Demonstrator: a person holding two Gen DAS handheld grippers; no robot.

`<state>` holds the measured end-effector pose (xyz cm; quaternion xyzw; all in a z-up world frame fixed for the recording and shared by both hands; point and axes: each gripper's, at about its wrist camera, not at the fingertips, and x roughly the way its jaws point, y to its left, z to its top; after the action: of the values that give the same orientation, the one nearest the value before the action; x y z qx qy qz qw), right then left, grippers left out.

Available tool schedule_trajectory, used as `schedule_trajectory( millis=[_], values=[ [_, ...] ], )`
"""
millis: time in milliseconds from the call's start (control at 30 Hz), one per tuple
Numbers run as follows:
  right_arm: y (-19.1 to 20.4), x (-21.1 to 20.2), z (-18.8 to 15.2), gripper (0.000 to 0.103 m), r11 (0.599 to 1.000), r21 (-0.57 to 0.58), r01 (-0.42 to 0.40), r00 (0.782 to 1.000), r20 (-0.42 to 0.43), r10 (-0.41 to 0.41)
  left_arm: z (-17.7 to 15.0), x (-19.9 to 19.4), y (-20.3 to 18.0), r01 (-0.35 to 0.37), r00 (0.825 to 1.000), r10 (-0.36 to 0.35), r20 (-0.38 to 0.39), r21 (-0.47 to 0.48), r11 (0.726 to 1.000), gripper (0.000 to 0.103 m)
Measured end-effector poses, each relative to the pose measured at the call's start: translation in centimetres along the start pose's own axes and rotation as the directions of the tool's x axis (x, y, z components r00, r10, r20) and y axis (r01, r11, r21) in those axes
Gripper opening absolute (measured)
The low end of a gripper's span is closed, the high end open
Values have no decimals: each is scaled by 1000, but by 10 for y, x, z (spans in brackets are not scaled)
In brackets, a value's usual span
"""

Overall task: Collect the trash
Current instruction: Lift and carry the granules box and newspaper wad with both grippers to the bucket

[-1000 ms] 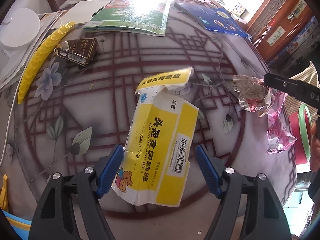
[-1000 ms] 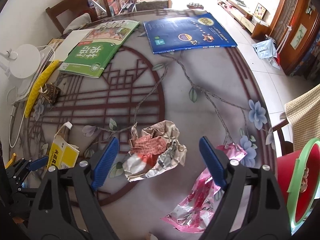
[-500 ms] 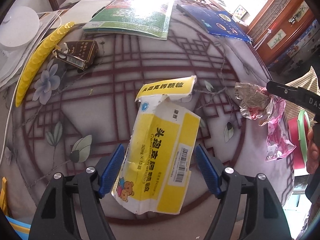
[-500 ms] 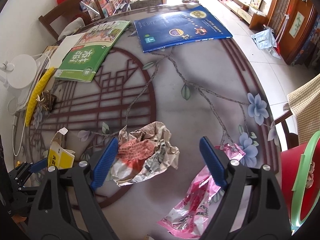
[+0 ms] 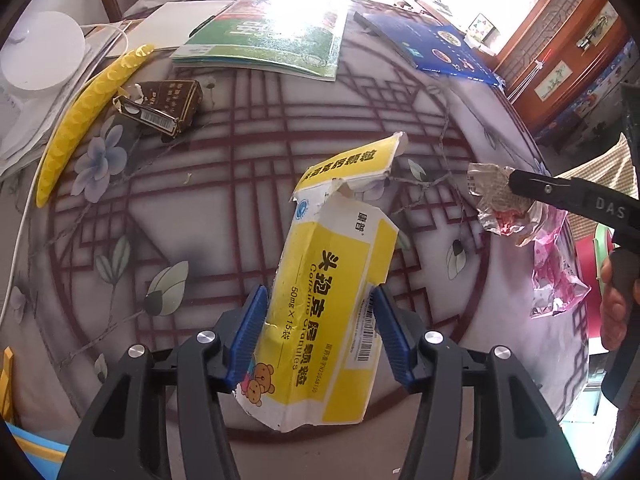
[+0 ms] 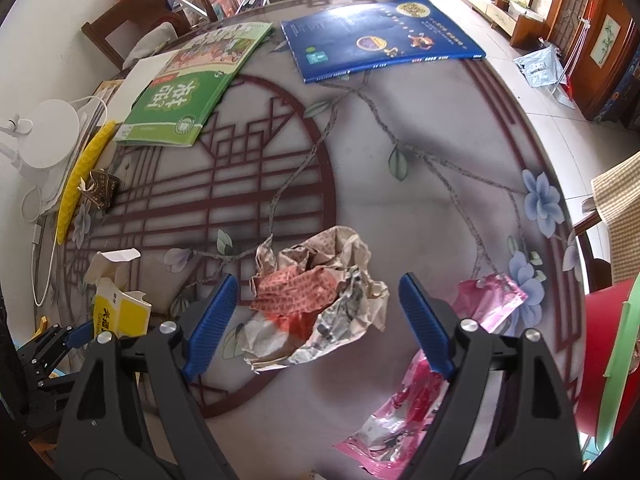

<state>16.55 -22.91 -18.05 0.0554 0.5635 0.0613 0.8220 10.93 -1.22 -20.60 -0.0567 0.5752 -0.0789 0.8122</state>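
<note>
A torn yellow medicine box (image 5: 332, 304) is tilted up between the blue pads of my left gripper (image 5: 318, 332), which is shut on its sides; the box also shows in the right wrist view (image 6: 120, 312). A crumpled newspaper wad (image 6: 320, 300) lies on the table between the fingers of my right gripper (image 6: 316, 316), which is open around it without touching. The wad also shows in the left wrist view (image 5: 500, 200). A pink foil wrapper (image 6: 420, 380) lies flat under the right finger.
A brown cigarette pack (image 5: 160, 108) and a yellow strip (image 5: 84, 116) lie at the left. A green book (image 6: 192, 92) and a blue book (image 6: 380, 40) lie at the far side. A red bin with a green rim (image 6: 604, 340) stands beside the round table's (image 6: 440, 160) right edge.
My left gripper has closed onto the yellow box and tilted it up. My right gripper has moved in so the newspaper wad lies deeper between its open fingers.
</note>
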Motion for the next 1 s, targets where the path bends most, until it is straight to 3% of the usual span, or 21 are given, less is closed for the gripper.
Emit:
schedule_trajectory(
  millis=[133, 200, 300, 567, 1000],
  values=[
    [0, 11, -5, 79, 1000, 4, 5, 1000, -24, -5, -3, -8, -1, 12, 1000, -12, 13, -8, 1000, 53],
    [1, 13, -7, 62, 1000, -1, 0, 1000, -30, 0, -5, -15, -2, 10, 1000, -10, 30, -10, 1000, 54],
    [4, 12, -10, 50, 1000, -19, 4, 999, -32, -4, -7, -21, 0, 1, 999, 0, 43, -15, 1000, 54],
    [6, -24, -26, 49, 1000, -10, -15, 999, 38, 15, -15, -37, 1, 4, 997, -1, 79, -34, 999, 55],
    [-5, -73, -67, 49, 997, 54, -45, 994, 98, 40, -24, -60, -18, 24, 992, -25, 126, 12, 1000, 56]
  ],
)
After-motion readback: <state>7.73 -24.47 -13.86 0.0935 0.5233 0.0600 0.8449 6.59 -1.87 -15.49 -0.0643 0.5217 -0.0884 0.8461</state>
